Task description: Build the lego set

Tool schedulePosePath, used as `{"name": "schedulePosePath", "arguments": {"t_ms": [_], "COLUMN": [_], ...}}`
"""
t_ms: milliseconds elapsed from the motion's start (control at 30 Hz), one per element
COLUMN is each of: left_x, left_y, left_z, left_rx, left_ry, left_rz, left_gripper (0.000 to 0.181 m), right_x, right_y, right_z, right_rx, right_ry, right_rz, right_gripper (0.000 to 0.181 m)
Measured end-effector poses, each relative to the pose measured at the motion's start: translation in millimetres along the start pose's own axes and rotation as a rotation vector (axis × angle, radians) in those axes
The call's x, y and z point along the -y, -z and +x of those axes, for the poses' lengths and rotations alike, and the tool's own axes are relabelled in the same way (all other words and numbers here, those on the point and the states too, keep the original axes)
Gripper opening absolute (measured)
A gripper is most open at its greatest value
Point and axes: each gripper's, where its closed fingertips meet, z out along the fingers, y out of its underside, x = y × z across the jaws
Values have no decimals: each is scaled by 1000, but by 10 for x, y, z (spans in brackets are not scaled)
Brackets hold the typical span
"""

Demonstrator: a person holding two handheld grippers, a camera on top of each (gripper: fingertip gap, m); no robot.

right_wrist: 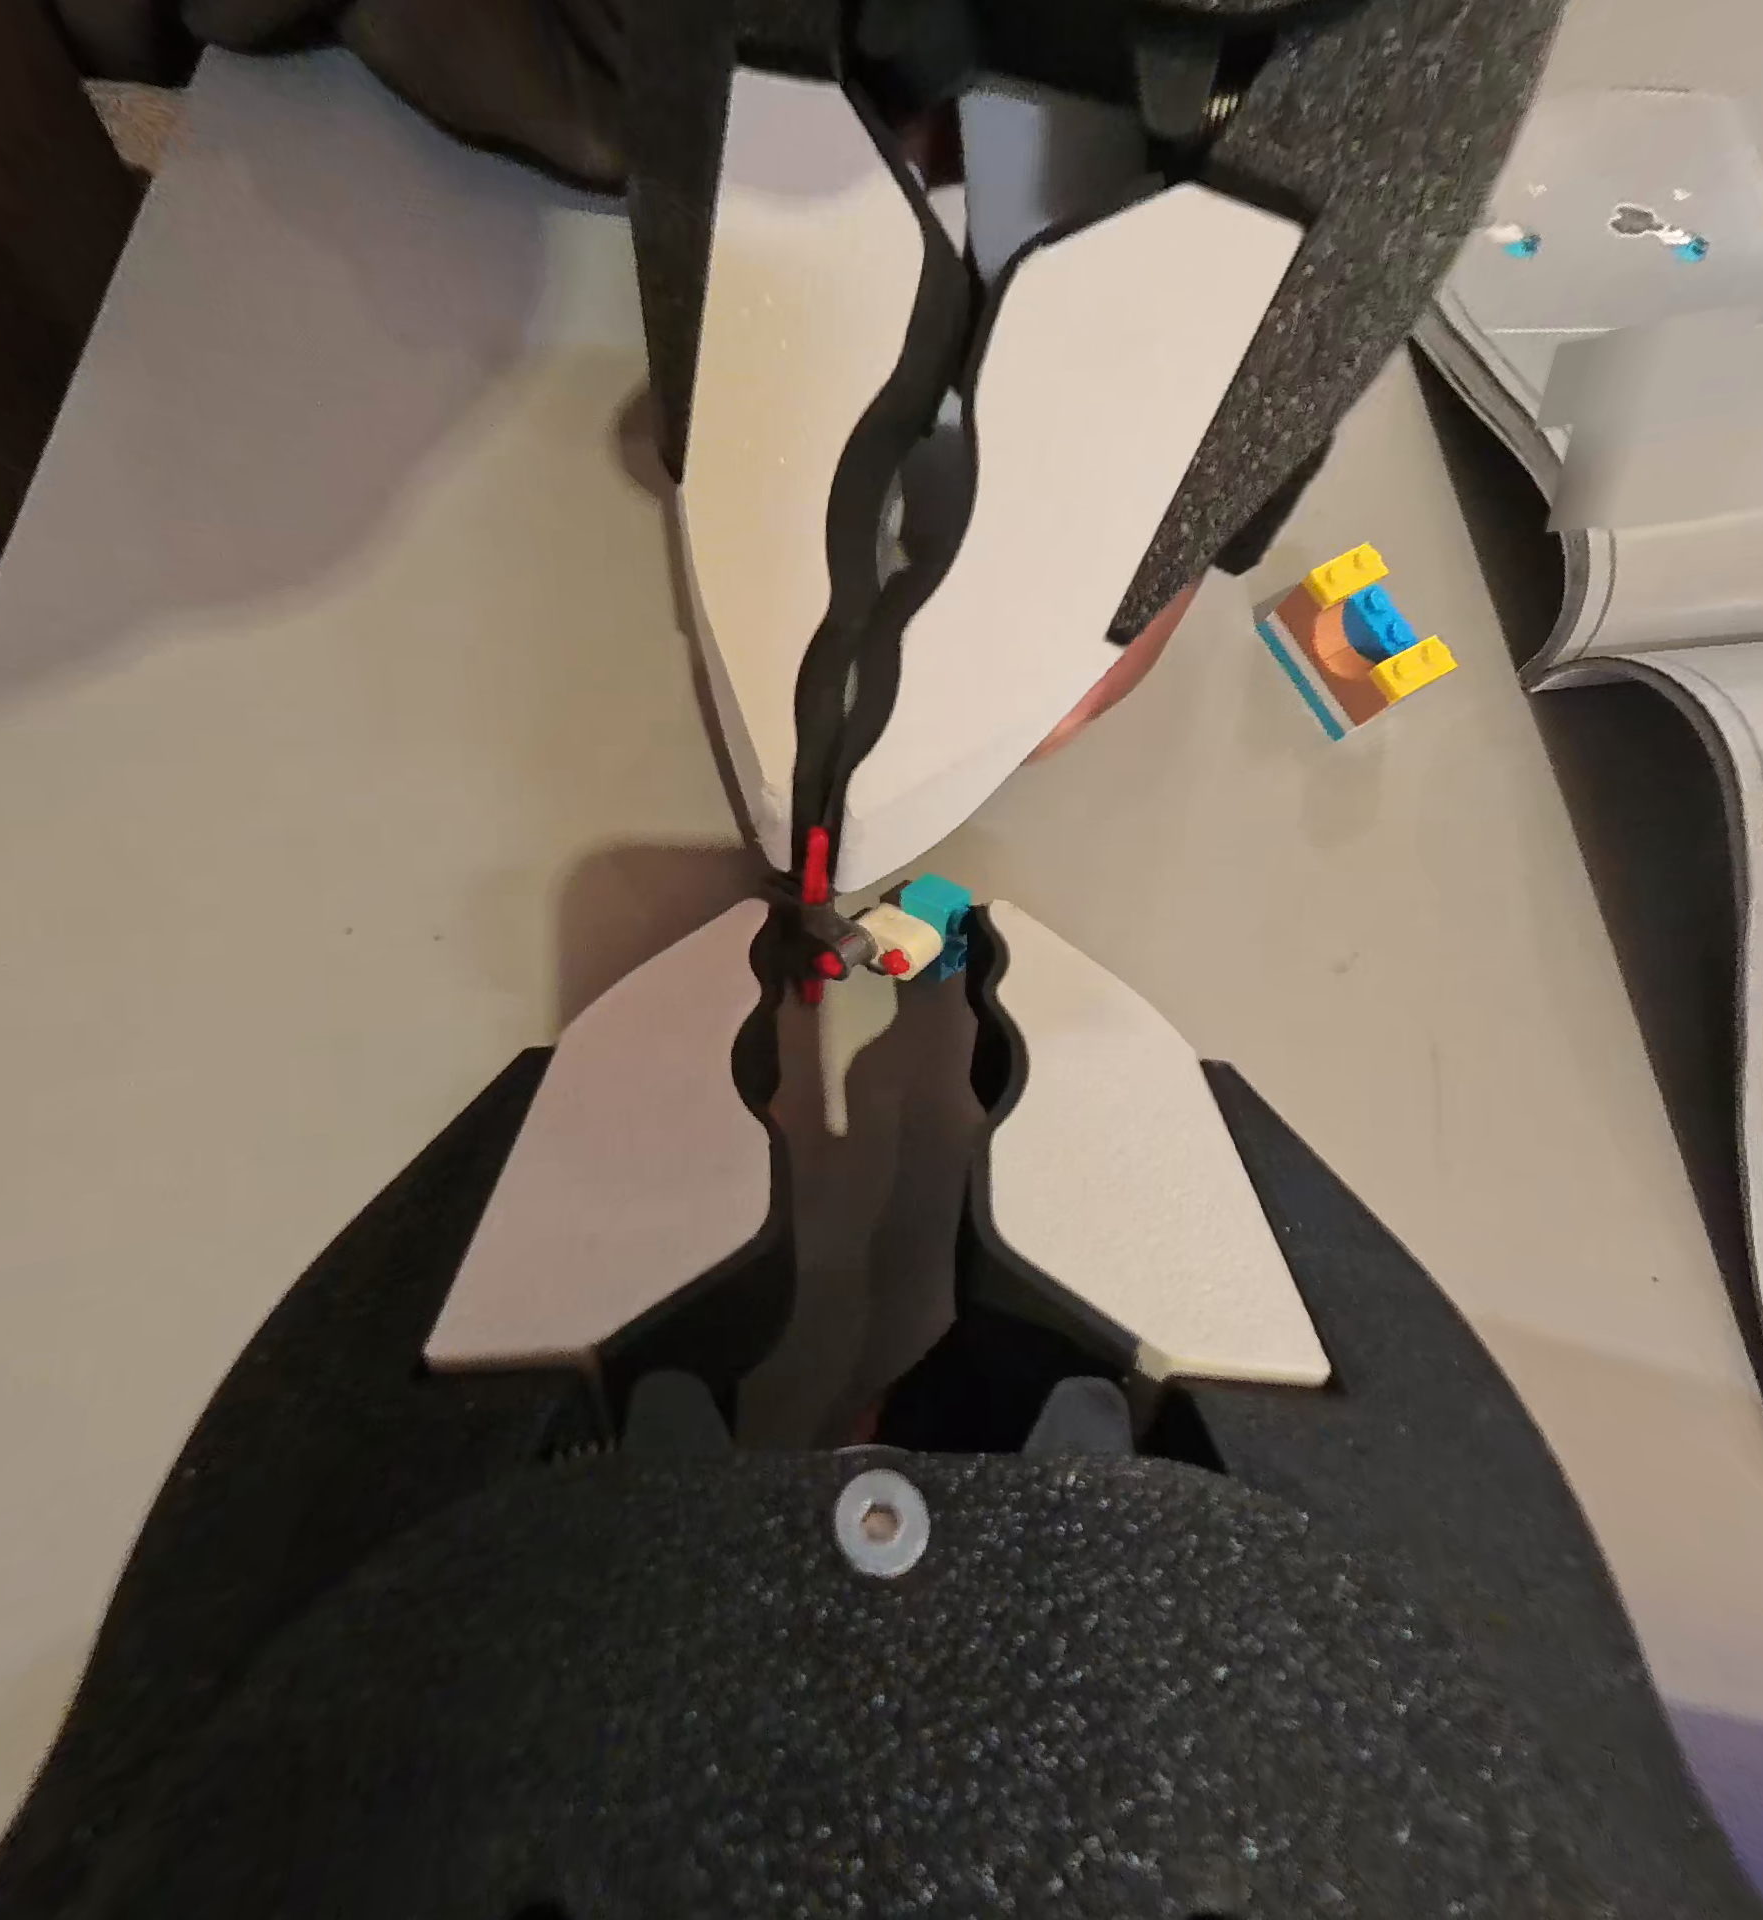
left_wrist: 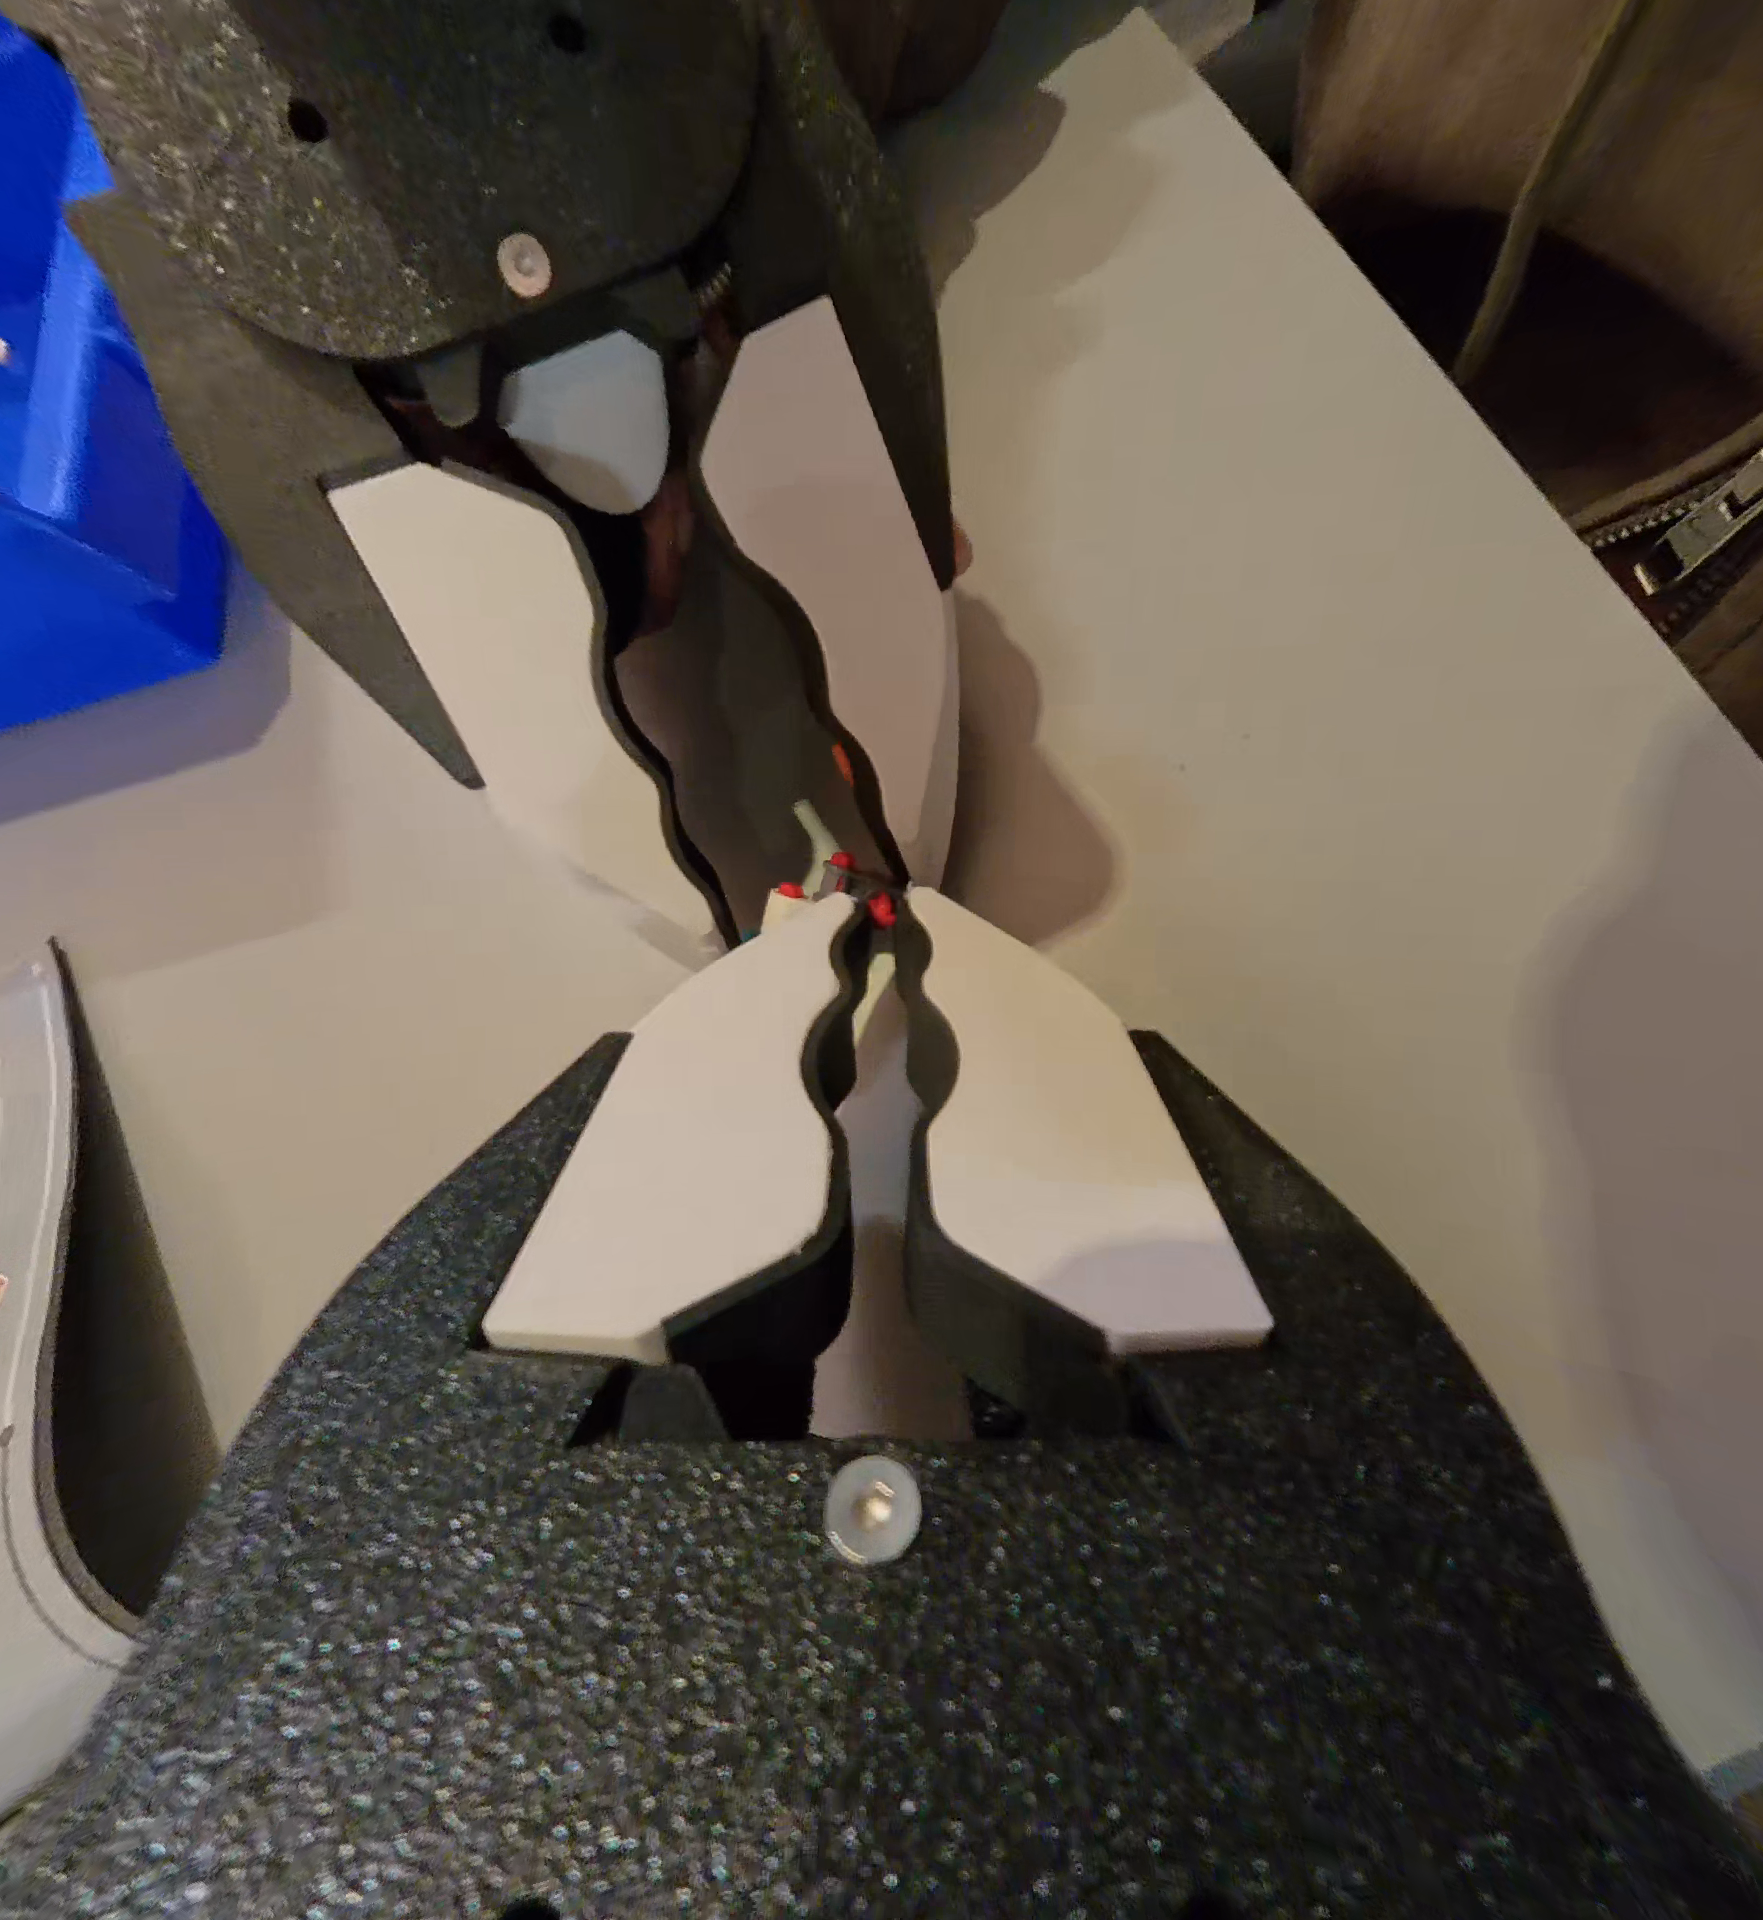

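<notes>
1. Step in hand, as I judge it: joining two small parts above the desk (right_wrist: 337,831).
2. The left tool (left_wrist: 879,914) is clenched on a dark piece with red pins (right_wrist: 817,935).
3. The right tool (right_wrist: 877,925) stands parted around a small cream-and-teal assembly (right_wrist: 918,930) — whether it grips it, I cannot tell.
4. The two parts touch, tip to tip.
5. Next calls for a straight, gentle press — misalignment could pop the pins.
6. A finished yellow-blue-orange sub-build (right_wrist: 1355,639) waits beside the instruction booklet (right_wrist: 1687,499).
</notes>
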Motion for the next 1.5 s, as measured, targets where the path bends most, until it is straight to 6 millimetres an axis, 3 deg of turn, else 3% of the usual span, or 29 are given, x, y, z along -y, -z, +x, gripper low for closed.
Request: {"name": "schedulePosePath", "arguments": {"t_ms": [200,567,1000,1200,1500], "left_x": [80,25,23,90,132], "left_y": [89,64,83,191,280], "left_z": [-50,2,10,-106,-239], "left_rx": [26,19,13,85,145], "left_ry": [-2,-32,-19,-2,58], "left_rz": [67,-28,-11,50,110], "left_gripper": [4,4,4,8,19], "right_x": [93,87,109,181,225], "right_y": [90,21,8,98,193], "right_z": [49,19,26,131,262], "right_rx": [-18,-23,-28,-15,-92], "right_ry": [-18,13,13,-114,-122], "right_rz": [52,2,14,137,195], "right_gripper": [33,33,33,33,33]}}
